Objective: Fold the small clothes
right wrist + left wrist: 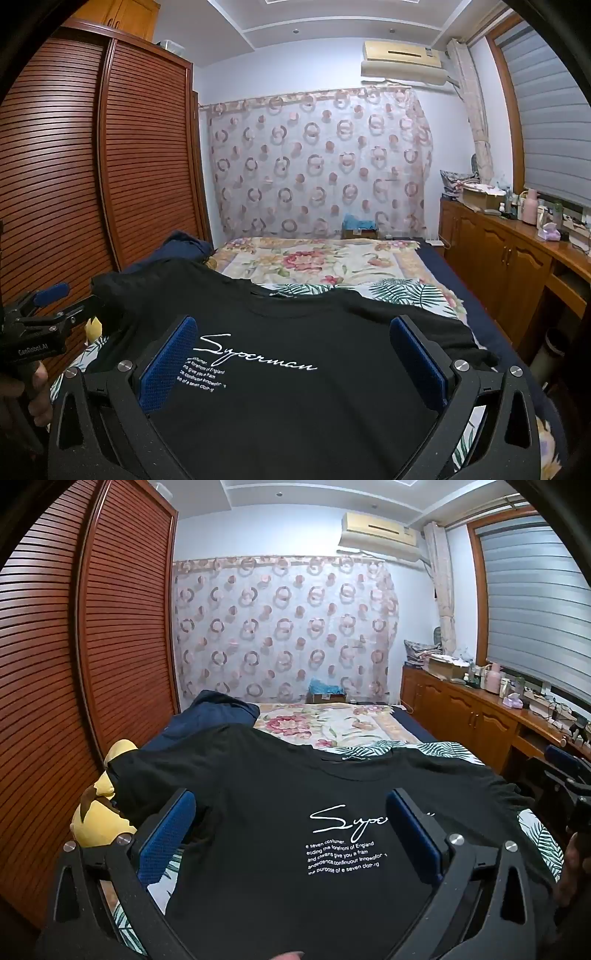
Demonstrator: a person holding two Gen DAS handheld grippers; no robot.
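A black T-shirt (266,794) with white "Superman" lettering lies spread face up on the bed, collar away from me; it also shows in the right wrist view (295,398). My left gripper (291,830) is open above the shirt's chest, its blue pads wide apart and empty. My right gripper (293,354) is open above the lettering, also empty. The left gripper (50,295) shows at the left edge of the right wrist view, beside the shirt's left sleeve.
A flowered bedspread (314,258) covers the bed. A yellow plush toy (99,819) and a dark blue garment (210,716) lie at the shirt's left. A louvred wardrobe (74,646) stands left, wooden cabinets (509,266) with clutter right.
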